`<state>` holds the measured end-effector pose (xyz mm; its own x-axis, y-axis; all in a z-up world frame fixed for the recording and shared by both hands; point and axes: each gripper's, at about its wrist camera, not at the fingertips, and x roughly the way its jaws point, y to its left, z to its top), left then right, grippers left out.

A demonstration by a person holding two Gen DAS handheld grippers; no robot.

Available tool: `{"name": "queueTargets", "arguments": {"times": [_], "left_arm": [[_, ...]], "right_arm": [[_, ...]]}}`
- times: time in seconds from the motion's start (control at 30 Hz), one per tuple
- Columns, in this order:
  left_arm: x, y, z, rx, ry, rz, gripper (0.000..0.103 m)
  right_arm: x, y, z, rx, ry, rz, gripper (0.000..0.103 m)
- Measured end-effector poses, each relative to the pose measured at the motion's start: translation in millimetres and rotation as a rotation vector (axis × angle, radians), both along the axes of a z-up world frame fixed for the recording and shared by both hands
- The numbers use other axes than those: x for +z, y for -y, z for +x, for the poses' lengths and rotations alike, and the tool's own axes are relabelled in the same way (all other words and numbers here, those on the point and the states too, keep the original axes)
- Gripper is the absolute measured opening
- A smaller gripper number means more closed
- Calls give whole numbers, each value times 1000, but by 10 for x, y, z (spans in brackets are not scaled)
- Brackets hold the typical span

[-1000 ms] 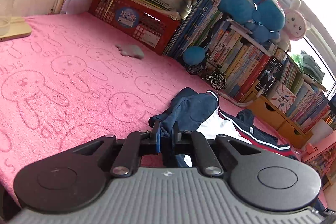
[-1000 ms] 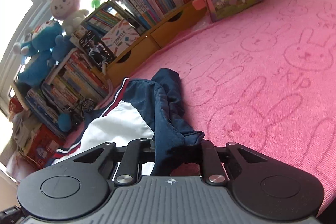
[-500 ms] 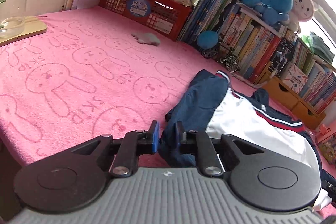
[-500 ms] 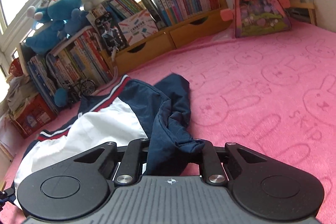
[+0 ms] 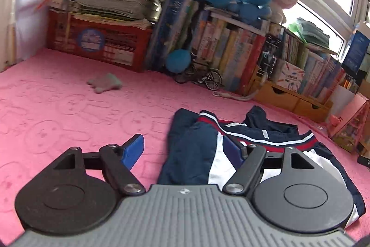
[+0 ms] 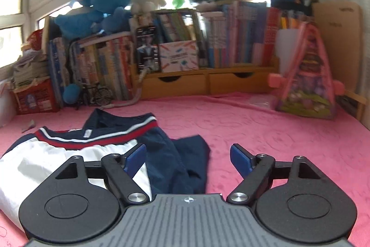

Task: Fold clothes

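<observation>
A navy and white jacket (image 5: 208, 149) with red and white stripes lies on the pink rabbit-print blanket (image 5: 57, 112). Its left navy sleeve is folded in over the body. My left gripper (image 5: 187, 147) hovers just above that sleeve, its jaws opening, blue pads clear of the cloth. In the right wrist view the same jacket (image 6: 76, 154) lies left of centre, its right navy sleeve (image 6: 185, 163) folded in. My right gripper (image 6: 188, 155) stands above that sleeve with jaws opening and nothing pressed between the pads.
Along the far edge stand a red crate (image 5: 99, 43) under paper stacks, rows of books (image 6: 231, 38), wooden drawers (image 6: 208, 82), plush toys (image 6: 99, 6) and a toy bicycle (image 5: 208, 80). A small grey cloth piece (image 5: 104, 82) lies on the blanket. A pink toy house (image 6: 307, 89) sits at right.
Both grippers have let go of the navy sleeves and spread wide. Both have lifted and rolled level, and the sleeves now lie folded in on the jacket.
</observation>
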<state>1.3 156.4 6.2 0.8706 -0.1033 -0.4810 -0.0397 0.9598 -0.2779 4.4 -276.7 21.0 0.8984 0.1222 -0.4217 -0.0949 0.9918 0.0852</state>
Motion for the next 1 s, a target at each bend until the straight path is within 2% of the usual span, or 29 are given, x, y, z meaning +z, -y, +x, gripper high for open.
{"name": "queueTargets", "arguments": {"times": [0.13, 0.27, 0.3, 0.33, 0.37, 0.4, 0.43, 0.47, 0.53, 0.6, 0.67, 0.8, 0.87, 0.9, 0.97, 1.0], "left_arm": [[-128, 164, 598, -108, -96, 79, 71], [-266, 319, 851, -168, -161, 176, 64], [-293, 339, 877, -179, -171, 186, 50], [-312, 361, 890, -190, -175, 193, 43], [-311, 383, 879, -197, -167, 200, 29], [-286, 404, 850, -200, -146, 208, 23], [-252, 422, 816, -201, -122, 218, 20], [-211, 437, 785, -206, -98, 220, 16], [-119, 462, 735, -219, -50, 207, 14], [-73, 508, 730, -228, -13, 218, 14], [-117, 585, 789, -214, -16, 280, 16], [-306, 692, 883, -155, -57, 411, 34], [-284, 713, 781, -115, -28, 459, 37], [-257, 719, 711, -95, -8, 481, 41], [-145, 772, 520, -50, 68, 521, 51], [-81, 804, 416, -28, 111, 539, 54]], "right_arm": [[-26, -442, 557, 95, -51, -58, 80], [-218, -671, 1004, 93, -142, -105, 80], [-289, -685, 1088, 88, -171, -106, 80], [-371, -677, 1155, 83, -205, -96, 77], [-436, -657, 1191, 85, -230, -71, 59], [-461, -614, 1170, 98, -240, -20, 45], [-446, -571, 1113, 99, -234, 20, 23], [-405, -543, 1036, 83, -212, 31, 15], [-295, -486, 883, 68, -156, 50, 13], [-169, -431, 756, 59, -104, 56, 12], [-99, -422, 713, 27, -70, 17, 13], [-282, -527, 786, -54, -80, -205, 16], [-451, -660, 773, -92, -89, -387, 34], [-498, -725, 731, -108, -69, -465, 40], [-497, -846, 582, -127, 20, -584, 68], [-472, -909, 496, -128, 71, -630, 71]]}}
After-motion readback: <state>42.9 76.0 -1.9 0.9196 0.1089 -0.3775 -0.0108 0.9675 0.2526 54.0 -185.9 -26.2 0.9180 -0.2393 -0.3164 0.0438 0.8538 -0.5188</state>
